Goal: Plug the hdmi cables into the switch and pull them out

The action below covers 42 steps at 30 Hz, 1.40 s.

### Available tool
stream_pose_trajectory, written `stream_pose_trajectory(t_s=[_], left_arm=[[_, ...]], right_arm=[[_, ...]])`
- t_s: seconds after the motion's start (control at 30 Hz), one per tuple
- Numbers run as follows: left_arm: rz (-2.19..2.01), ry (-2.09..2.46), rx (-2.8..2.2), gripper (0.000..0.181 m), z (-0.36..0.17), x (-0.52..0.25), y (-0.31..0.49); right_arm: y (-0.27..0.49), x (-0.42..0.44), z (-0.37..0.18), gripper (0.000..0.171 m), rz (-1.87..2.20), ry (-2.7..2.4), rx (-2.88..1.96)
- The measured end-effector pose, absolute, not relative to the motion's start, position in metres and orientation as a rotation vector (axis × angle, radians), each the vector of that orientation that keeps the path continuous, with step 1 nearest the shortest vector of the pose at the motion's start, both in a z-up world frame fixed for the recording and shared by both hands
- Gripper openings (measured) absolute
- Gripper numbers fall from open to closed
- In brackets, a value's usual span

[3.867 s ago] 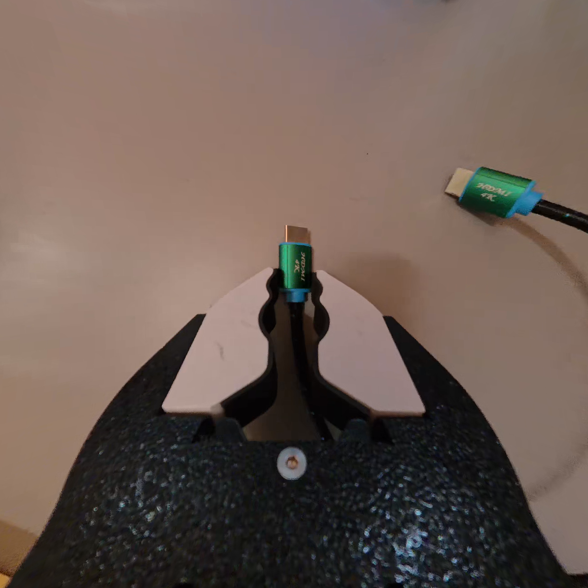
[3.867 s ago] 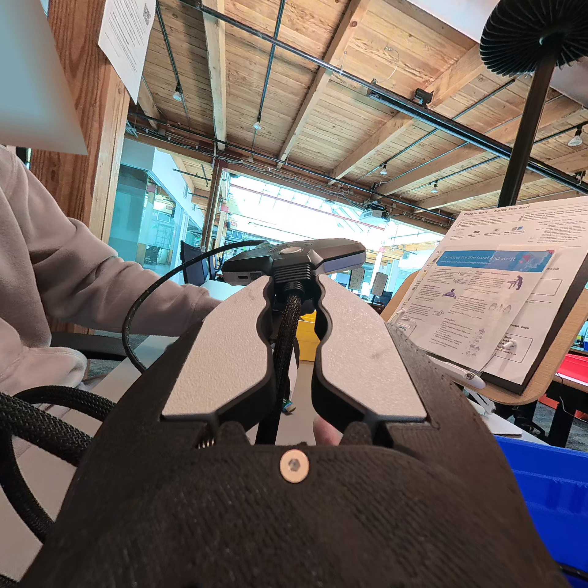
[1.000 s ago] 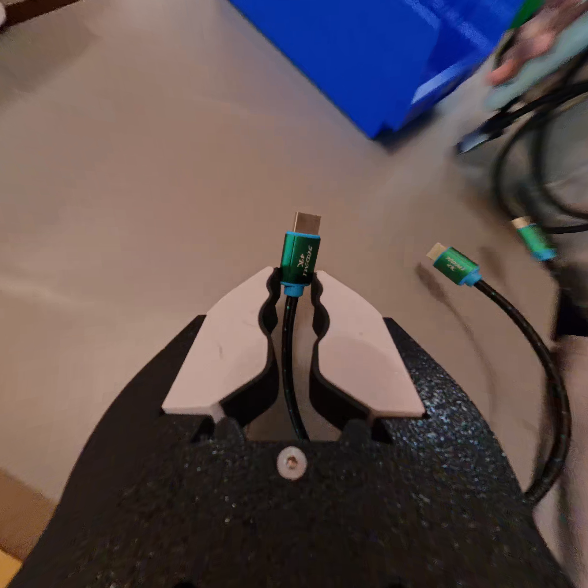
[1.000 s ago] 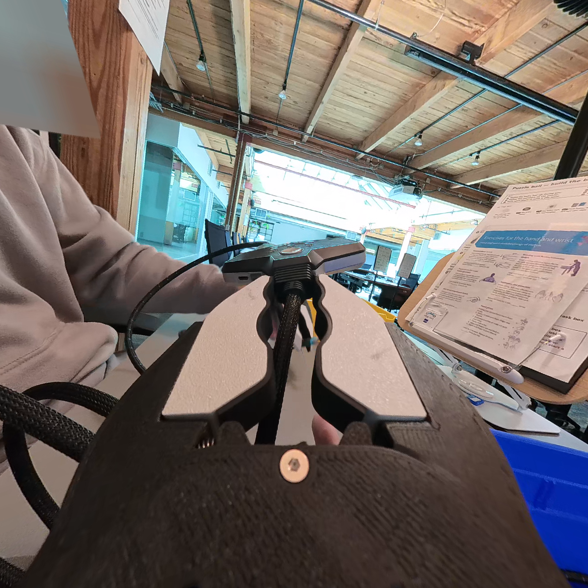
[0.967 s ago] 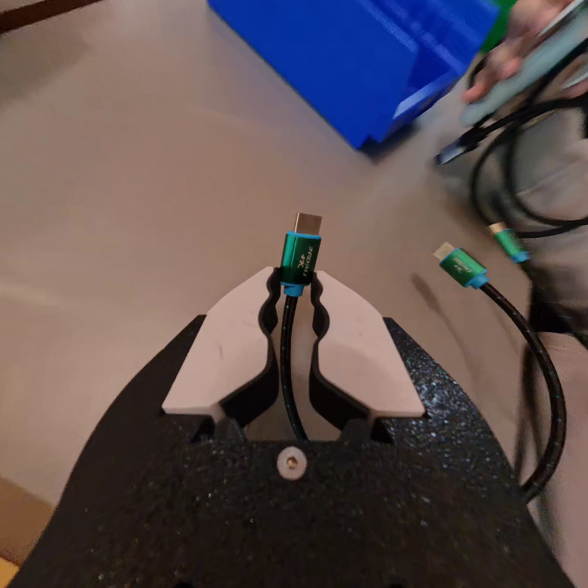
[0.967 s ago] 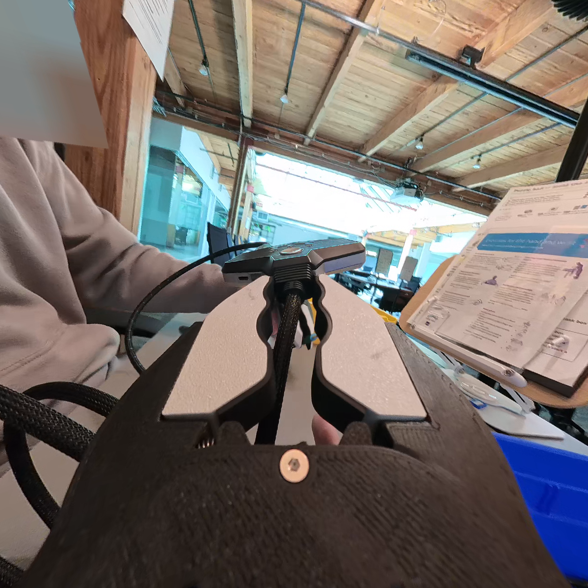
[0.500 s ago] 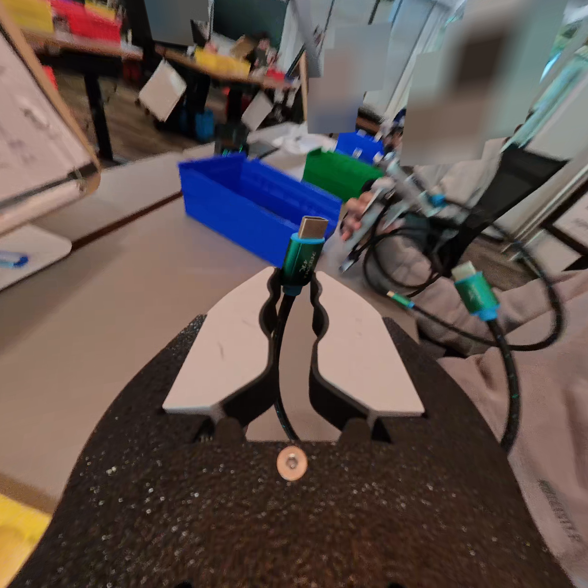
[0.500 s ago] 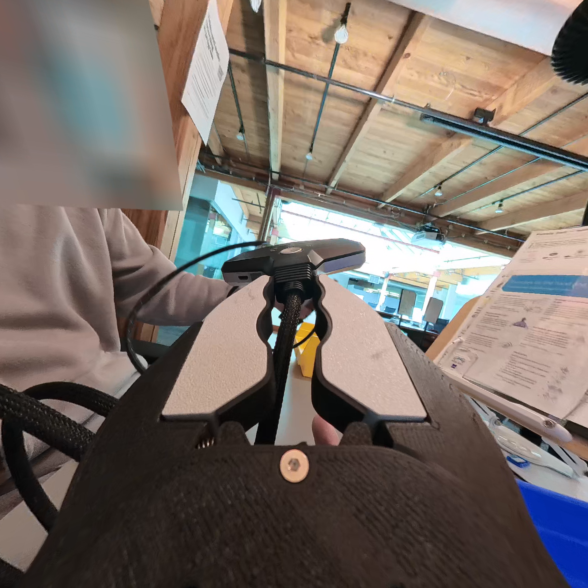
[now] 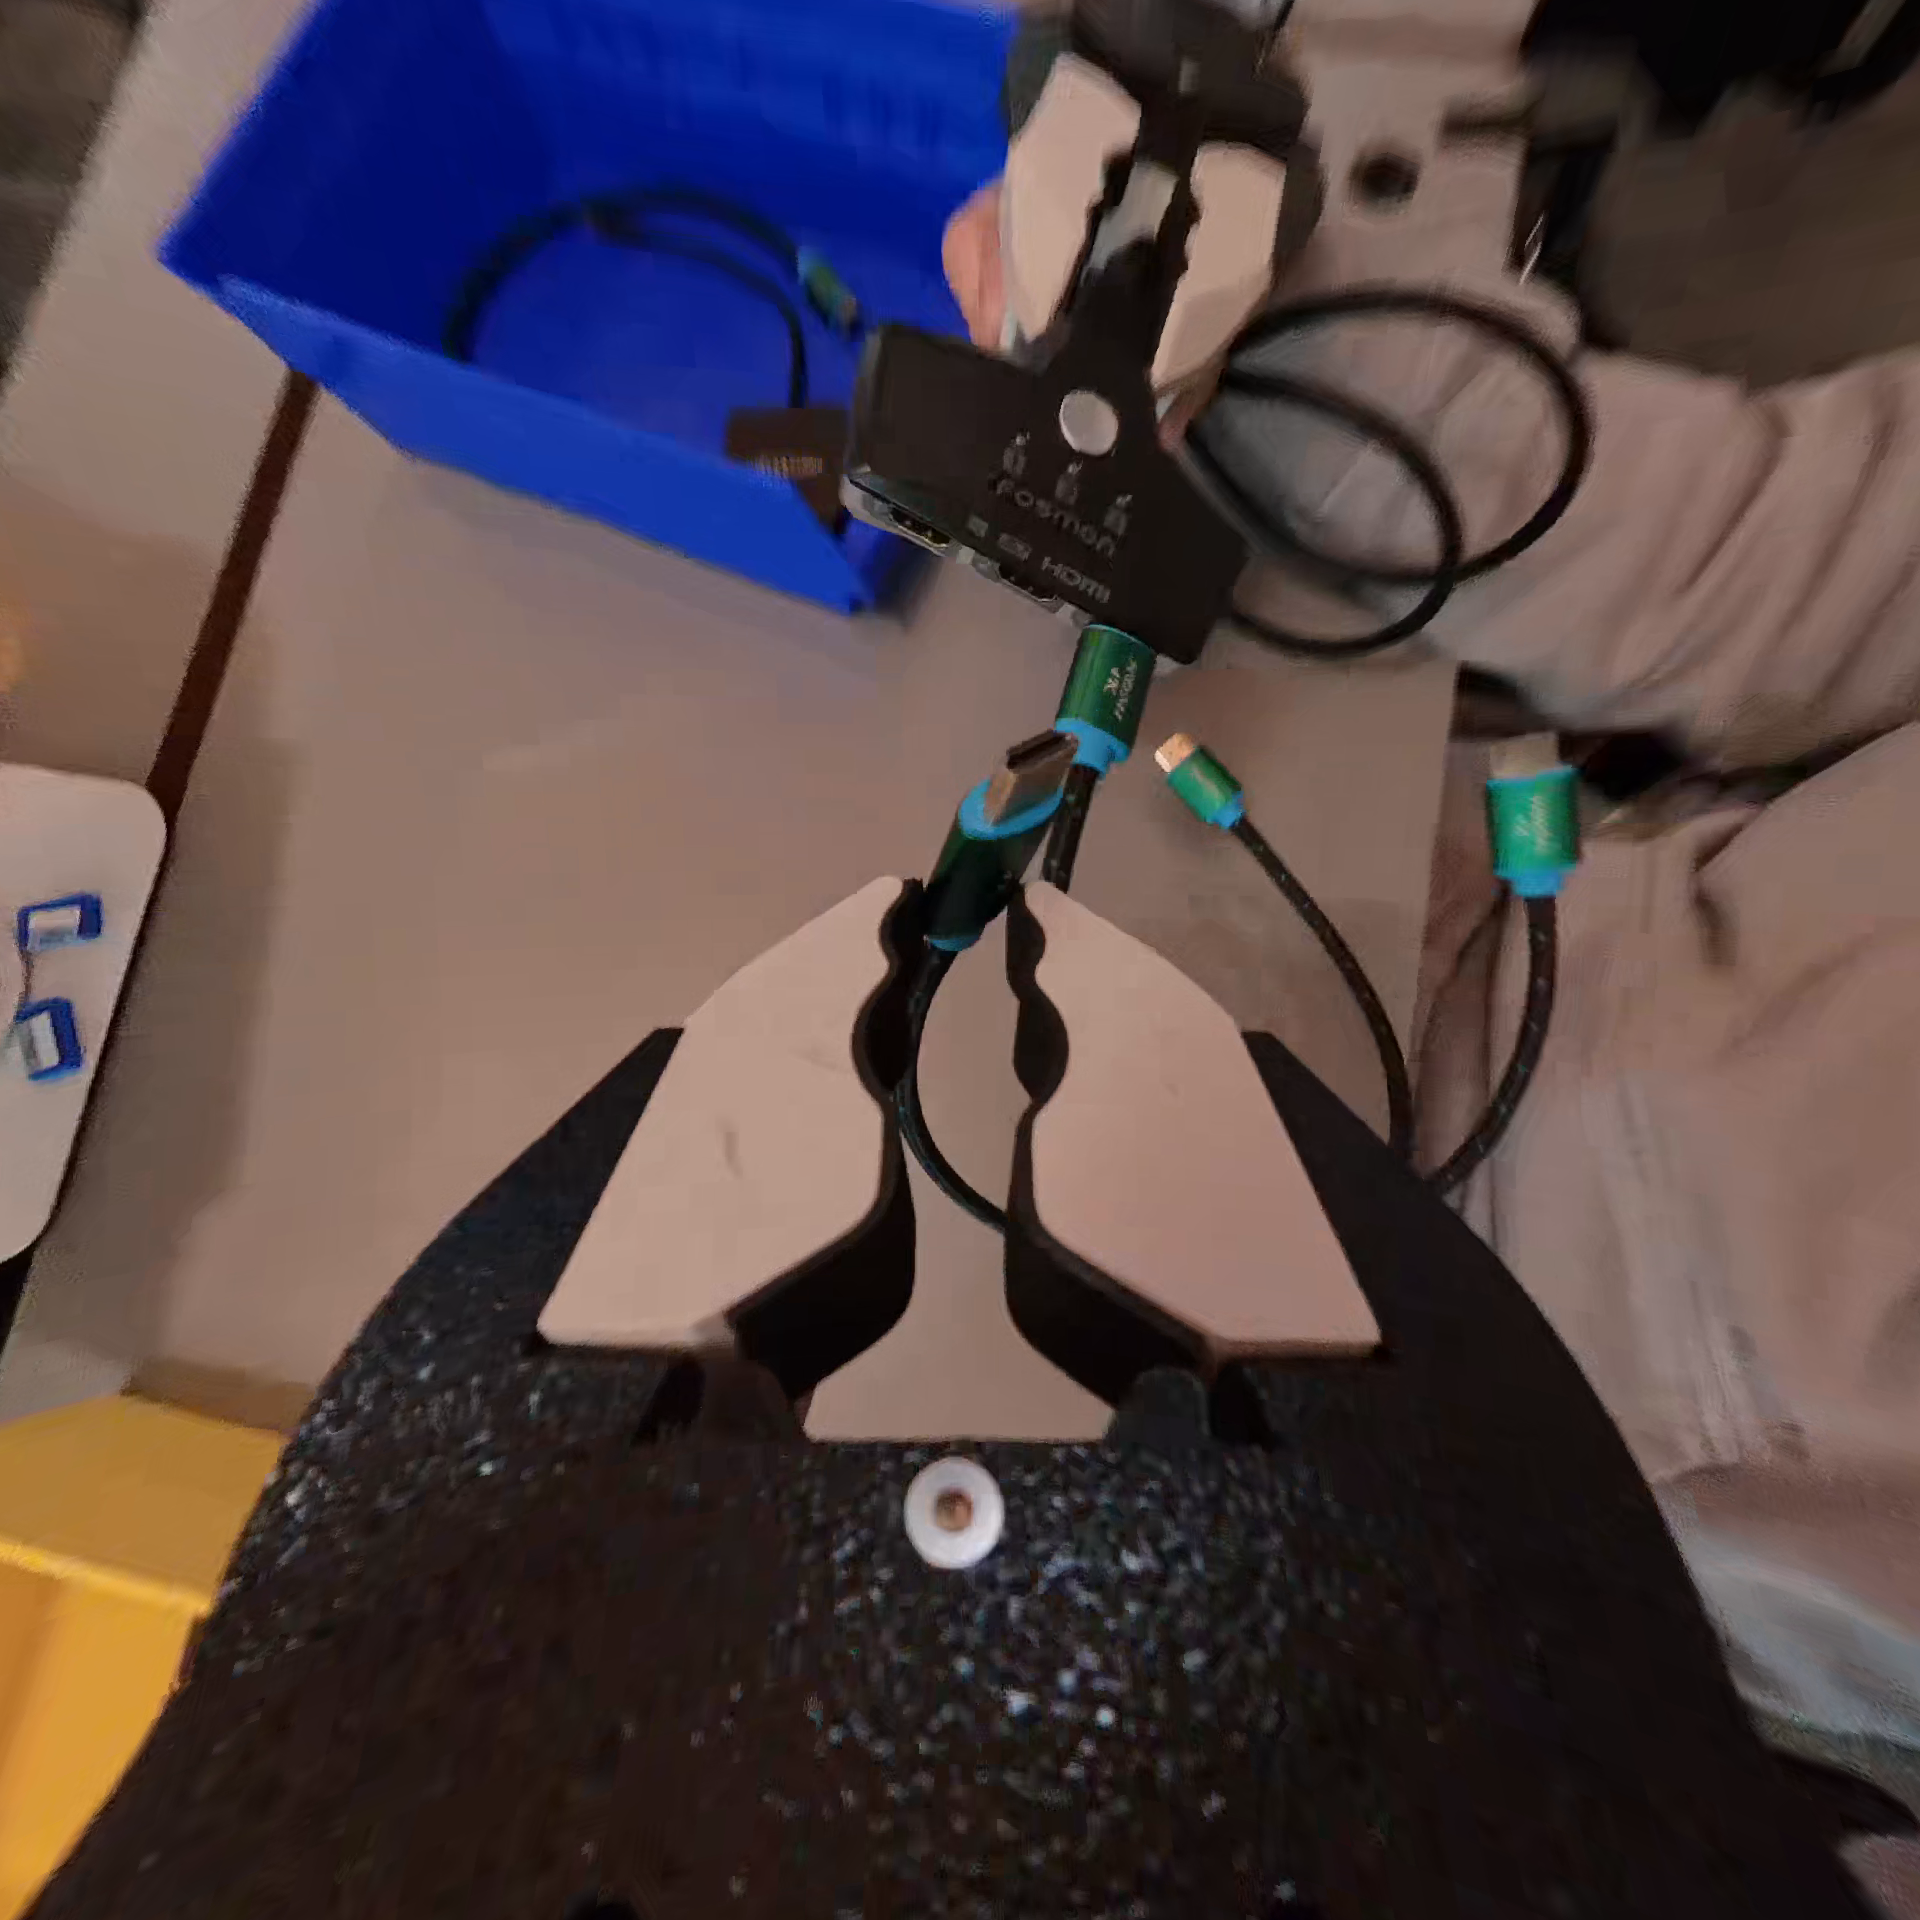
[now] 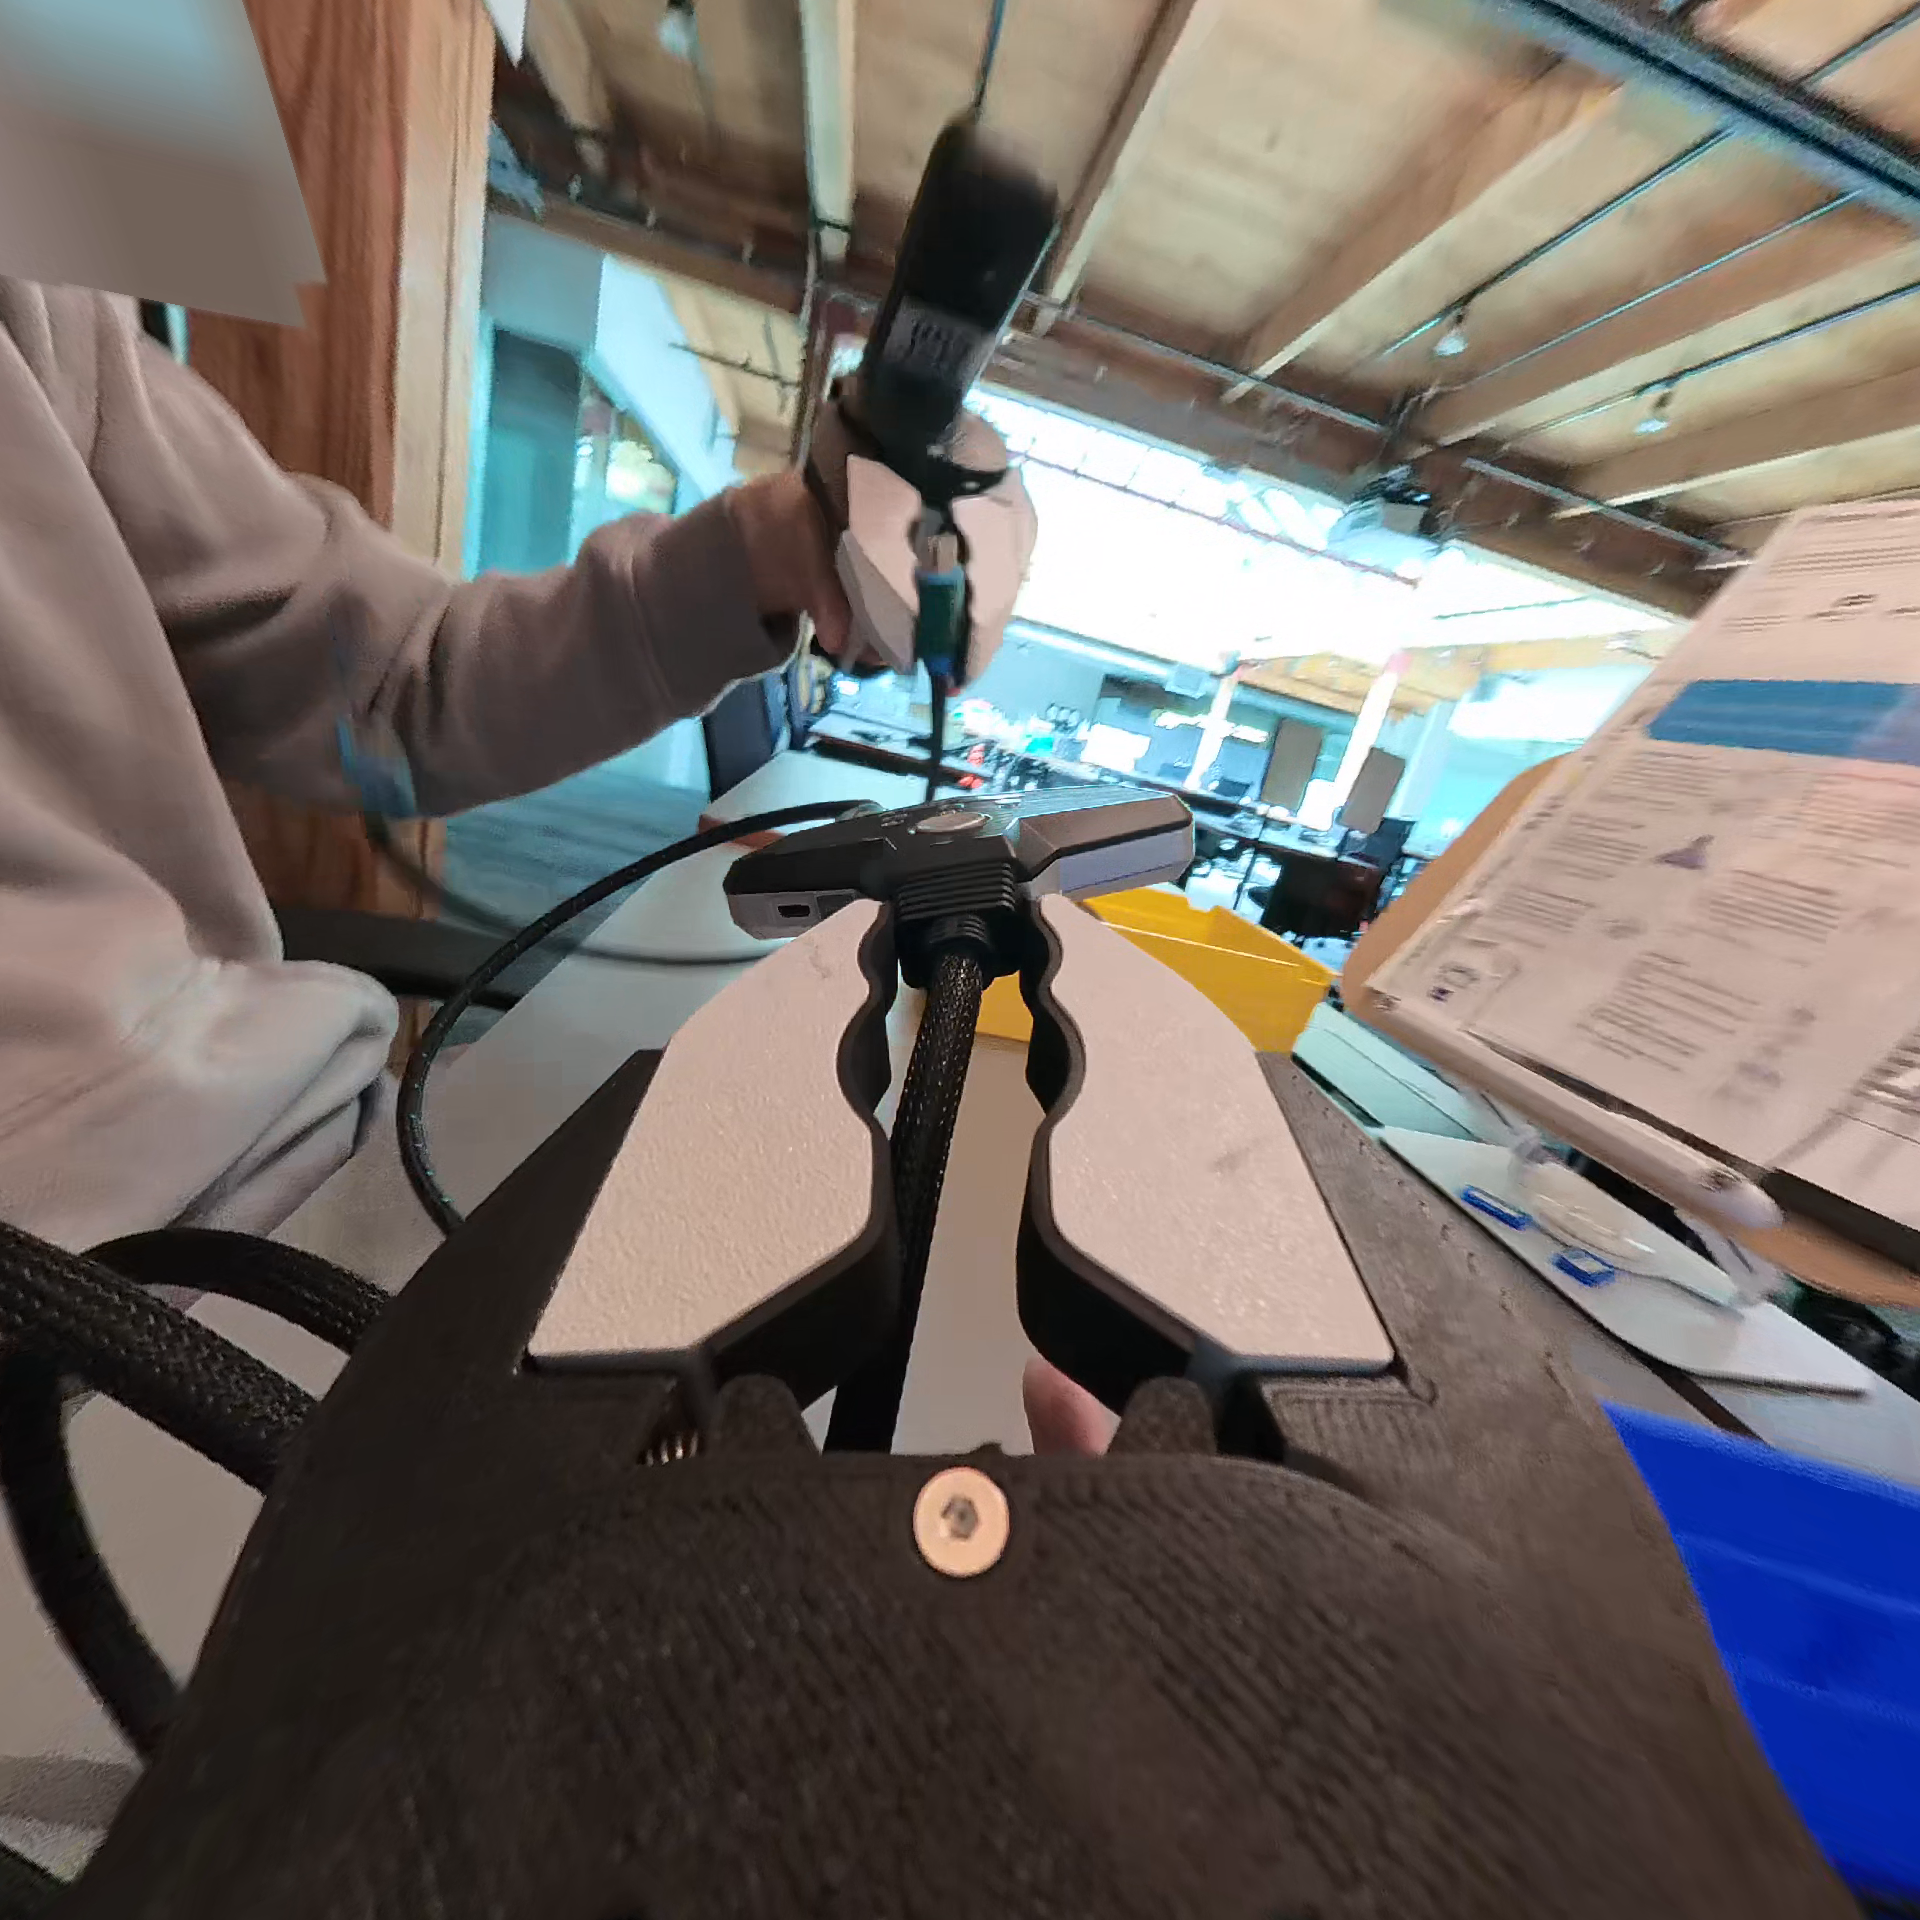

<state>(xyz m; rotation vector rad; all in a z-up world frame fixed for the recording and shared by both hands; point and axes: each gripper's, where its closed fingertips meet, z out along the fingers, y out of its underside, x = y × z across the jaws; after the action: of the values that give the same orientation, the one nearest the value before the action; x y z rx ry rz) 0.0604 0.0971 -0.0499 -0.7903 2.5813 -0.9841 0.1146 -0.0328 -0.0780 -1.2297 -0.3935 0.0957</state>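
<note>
A green HDMI plug (image 9: 982, 862) is clamped in the left gripper (image 9: 961, 904), just short of the black HDMI switch (image 9: 1039, 488). The switch's braided lead (image 10: 930, 1081) is pinched by the right gripper (image 10: 951, 935) above the table edge (image 9: 1439, 790); another green plug (image 9: 1103, 686) is seated in one port.

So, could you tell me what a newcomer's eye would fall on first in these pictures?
Probably the green HDMI plug pinched in the left gripper at the centre of the left wrist view, its metal tip just short of the black switch above it, where another green plug already sits in a port. Behind, a bright blue bin holds a coiled cable, and the right gripper grips the switch's own cord.
</note>
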Motion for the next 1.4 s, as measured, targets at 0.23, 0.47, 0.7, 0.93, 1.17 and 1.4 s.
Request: stream_pose_trajectory(t_s=[0.23,0.47,0.7,0.93,1.17,1.4], left_arm=[[-0.628,2.751,-0.89,0.013,-0.095,0.081,0.086],[-0.541,2.621,-0.914,0.013,-0.176,0.125,0.135],[-0.641,2.404,-0.774,0.027,-0.245,0.143,0.143],[-0.564,2.253,-0.7,0.042,-0.247,0.149,0.146],[-0.591,2.246,-0.627,0.04,-0.245,0.147,0.14],[-0.575,2.185,-0.663,0.016,-0.247,0.15,0.147]], right_arm=[[-0.014,0.104,-0.085,0.023,0.09,-0.454,-1.274],[-0.031,0.116,-0.091,0.022,0.067,-0.415,-1.308],[-0.035,0.119,-0.094,0.022,0.07,-0.404,-1.312],[-0.035,0.119,-0.095,0.022,0.077,-0.407,-1.314],[-0.042,0.115,-0.093,0.022,0.101,-0.428,-1.297],[-0.043,0.115,-0.095,0.022,0.106,-0.425,-1.307]])
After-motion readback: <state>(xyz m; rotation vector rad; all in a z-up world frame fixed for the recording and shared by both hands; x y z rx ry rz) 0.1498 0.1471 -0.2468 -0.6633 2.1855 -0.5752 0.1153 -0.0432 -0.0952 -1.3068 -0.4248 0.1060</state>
